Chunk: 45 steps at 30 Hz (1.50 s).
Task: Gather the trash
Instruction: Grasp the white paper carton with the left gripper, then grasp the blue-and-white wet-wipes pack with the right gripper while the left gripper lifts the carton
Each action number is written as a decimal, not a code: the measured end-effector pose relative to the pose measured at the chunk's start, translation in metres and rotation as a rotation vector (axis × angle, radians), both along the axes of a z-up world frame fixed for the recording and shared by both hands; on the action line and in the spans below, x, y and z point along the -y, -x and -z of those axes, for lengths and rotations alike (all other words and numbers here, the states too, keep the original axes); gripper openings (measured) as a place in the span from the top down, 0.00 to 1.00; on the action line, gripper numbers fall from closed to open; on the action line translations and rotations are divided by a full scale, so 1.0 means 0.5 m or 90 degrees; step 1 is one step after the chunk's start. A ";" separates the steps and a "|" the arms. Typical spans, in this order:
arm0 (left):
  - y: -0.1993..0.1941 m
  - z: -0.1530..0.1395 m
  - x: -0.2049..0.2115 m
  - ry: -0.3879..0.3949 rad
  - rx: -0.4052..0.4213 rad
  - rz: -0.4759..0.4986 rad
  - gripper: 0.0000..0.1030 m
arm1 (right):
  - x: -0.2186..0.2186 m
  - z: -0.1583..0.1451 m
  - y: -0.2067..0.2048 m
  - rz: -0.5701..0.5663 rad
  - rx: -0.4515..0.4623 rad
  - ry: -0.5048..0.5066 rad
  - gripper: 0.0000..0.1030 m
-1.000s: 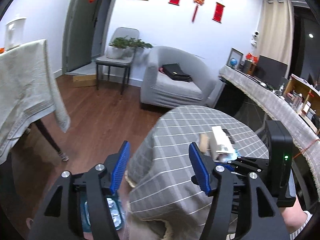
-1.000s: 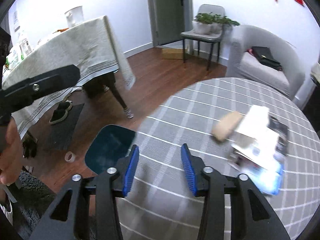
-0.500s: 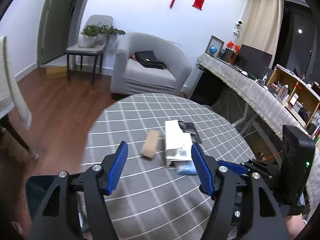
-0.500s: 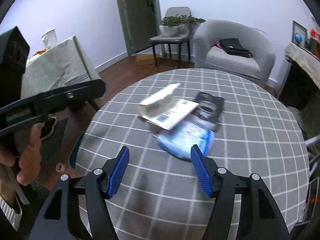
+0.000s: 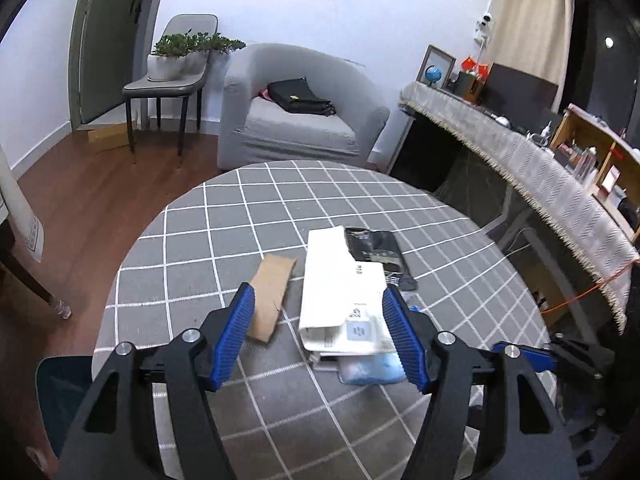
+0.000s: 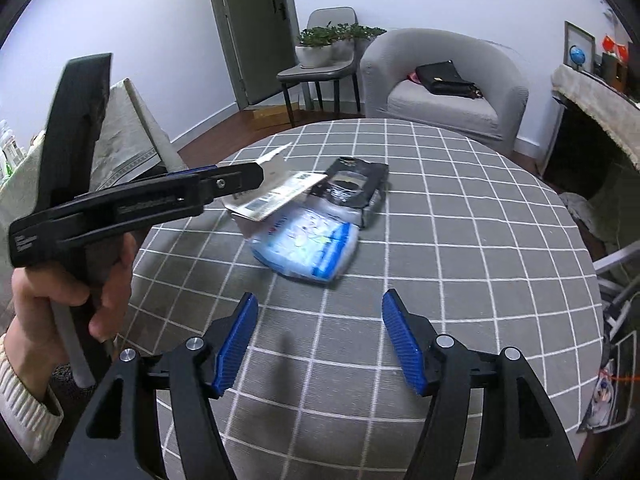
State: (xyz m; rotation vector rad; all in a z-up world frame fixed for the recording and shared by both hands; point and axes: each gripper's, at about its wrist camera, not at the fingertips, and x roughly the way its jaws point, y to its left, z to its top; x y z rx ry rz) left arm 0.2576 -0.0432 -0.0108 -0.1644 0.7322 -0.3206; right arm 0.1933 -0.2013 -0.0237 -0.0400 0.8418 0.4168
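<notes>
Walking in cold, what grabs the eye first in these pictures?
Probably the heap of litter mid-table on the grey checked tablecloth: a white paper packet over a black wrapper and a blue plastic pack, with a brown cardboard piece beside. Framing it are two open blue-padded grippers, left and right.

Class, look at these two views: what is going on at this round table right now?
A person holds a gripper in each hand over a checked table with a pile of trash. The left gripper is open, pointed at a white packet beside a brown card; its fingers just closed slightly. The right gripper is open, short of a blue pack. A black packet lies behind. Nothing is picked up yet.
</notes>
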 end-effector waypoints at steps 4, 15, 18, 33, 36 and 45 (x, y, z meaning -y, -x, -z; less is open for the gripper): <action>-0.016 0.011 0.001 -0.003 -0.010 -0.011 0.51 | 0.002 0.003 -0.002 0.002 0.003 0.006 0.37; -0.018 0.015 0.001 0.003 -0.018 0.018 0.75 | -0.028 0.009 -0.018 -0.004 -0.009 0.004 0.37; -0.009 0.008 -0.009 0.006 -0.009 0.019 0.75 | -0.033 0.012 -0.023 0.001 -0.013 0.003 0.34; 0.046 -0.045 -0.076 0.010 0.029 0.010 0.75 | -0.074 0.031 -0.066 0.039 -0.051 -0.030 0.23; 0.055 -0.055 -0.094 0.007 0.036 0.008 0.75 | -0.092 0.035 -0.073 0.041 -0.052 -0.014 0.20; 0.079 -0.076 -0.165 0.017 0.045 -0.021 0.75 | -0.136 0.049 -0.098 0.062 -0.048 0.057 0.17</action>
